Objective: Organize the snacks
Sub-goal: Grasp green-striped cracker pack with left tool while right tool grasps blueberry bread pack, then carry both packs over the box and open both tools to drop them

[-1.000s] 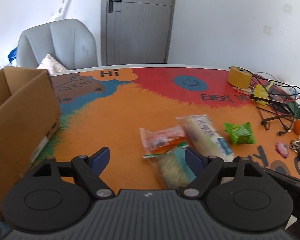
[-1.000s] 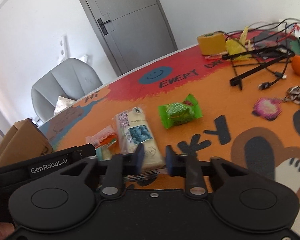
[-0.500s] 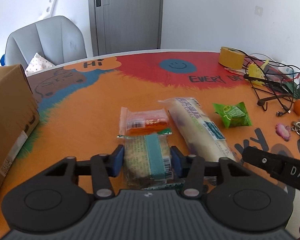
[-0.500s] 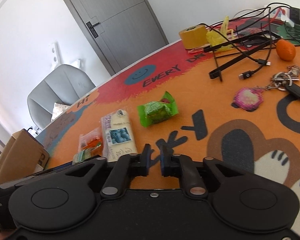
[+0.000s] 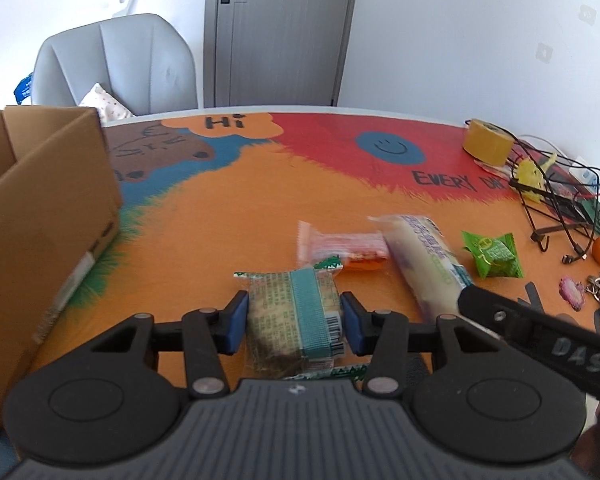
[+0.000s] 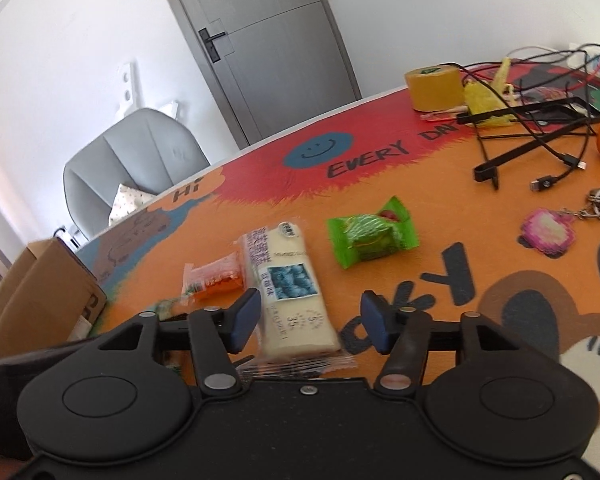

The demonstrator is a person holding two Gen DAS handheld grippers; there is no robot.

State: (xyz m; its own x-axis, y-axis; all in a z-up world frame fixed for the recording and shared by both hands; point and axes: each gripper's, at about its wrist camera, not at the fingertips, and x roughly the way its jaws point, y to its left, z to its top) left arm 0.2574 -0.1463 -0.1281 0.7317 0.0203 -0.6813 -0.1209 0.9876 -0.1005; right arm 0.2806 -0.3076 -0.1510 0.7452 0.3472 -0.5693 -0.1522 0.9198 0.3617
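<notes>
Now clamped between the left gripper (image 5: 294, 320) fingers: the teal-banded snack packet (image 5: 296, 316), apparently lifted off the desk (image 5: 220, 220). Spread wide around the near end of the white snack bar (image 6: 288, 292): right gripper (image 6: 310, 320) fingers, gripping nothing.

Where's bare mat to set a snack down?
Free: the orange stretch between the cardboard box and the orange packet, back toward the smiley. Crowded: right edge, around the tape roll, cables and keys.

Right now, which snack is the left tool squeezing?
The brown snack with the teal band, pinched between the left tool's blue pads. The orange packet, white packet and green packet lie untouched on the table.
</notes>
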